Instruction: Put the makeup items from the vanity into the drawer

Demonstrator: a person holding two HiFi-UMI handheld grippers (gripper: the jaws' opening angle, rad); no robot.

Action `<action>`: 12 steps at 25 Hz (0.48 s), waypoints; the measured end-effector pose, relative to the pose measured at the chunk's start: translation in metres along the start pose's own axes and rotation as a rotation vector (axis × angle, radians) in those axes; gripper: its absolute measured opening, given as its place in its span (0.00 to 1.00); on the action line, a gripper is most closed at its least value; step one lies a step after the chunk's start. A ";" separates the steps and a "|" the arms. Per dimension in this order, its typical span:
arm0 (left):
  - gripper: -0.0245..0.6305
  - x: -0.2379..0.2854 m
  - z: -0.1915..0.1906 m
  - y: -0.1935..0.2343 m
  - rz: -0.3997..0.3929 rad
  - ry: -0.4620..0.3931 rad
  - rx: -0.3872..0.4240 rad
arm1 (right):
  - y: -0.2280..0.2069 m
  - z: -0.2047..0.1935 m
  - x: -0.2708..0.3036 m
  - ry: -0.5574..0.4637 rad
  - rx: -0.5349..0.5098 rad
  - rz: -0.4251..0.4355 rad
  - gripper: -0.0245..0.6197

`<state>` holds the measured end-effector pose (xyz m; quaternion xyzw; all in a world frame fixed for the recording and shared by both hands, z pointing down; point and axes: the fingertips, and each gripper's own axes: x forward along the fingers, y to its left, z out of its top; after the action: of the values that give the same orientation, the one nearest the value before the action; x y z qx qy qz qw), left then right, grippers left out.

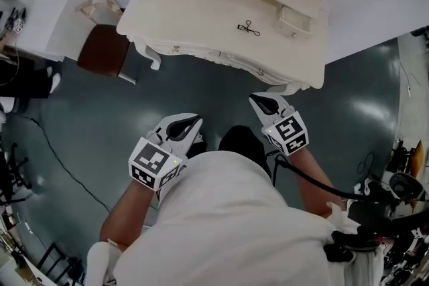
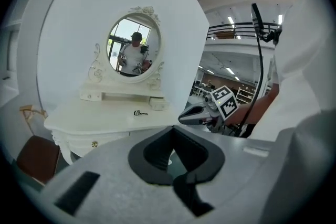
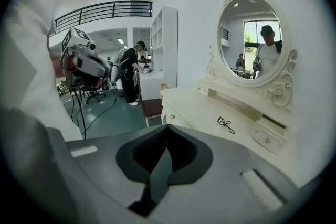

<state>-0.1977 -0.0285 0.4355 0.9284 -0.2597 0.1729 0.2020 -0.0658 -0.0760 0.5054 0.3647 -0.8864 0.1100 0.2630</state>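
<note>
White shirt fills the near frame, with the left gripper and right gripper held low before the vanity.
Ahead of both grippers and well apart from them stands the cream vanity. Only the gripper views show its oval mirror whole. Only the head view shows the whole brown stool, ahead and left of the left gripper. Each gripper's jaws are together with nothing between them. An eyelash curler lies on the vanity top, beyond the right gripper's tips.
</note>
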 end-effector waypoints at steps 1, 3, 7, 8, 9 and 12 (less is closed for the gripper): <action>0.04 0.000 0.001 0.010 -0.005 0.006 -0.001 | -0.009 0.001 0.008 0.008 0.000 -0.014 0.04; 0.04 0.002 0.005 0.024 -0.007 0.003 -0.008 | -0.030 0.001 0.022 0.030 -0.006 -0.034 0.06; 0.04 0.011 0.021 0.042 0.031 -0.022 -0.025 | -0.087 -0.008 0.053 0.075 -0.030 -0.063 0.08; 0.04 0.015 0.027 0.046 0.049 -0.027 -0.033 | -0.103 -0.010 0.061 0.087 -0.038 -0.066 0.08; 0.04 0.018 0.033 0.050 0.068 -0.033 -0.044 | -0.119 -0.011 0.068 0.099 -0.050 -0.065 0.09; 0.04 0.031 0.049 0.056 0.117 -0.048 -0.072 | -0.164 -0.012 0.093 0.128 -0.100 -0.056 0.11</action>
<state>-0.1933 -0.1079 0.4226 0.9077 -0.3243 0.1525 0.2183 -0.0011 -0.2424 0.5666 0.3681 -0.8616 0.0815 0.3399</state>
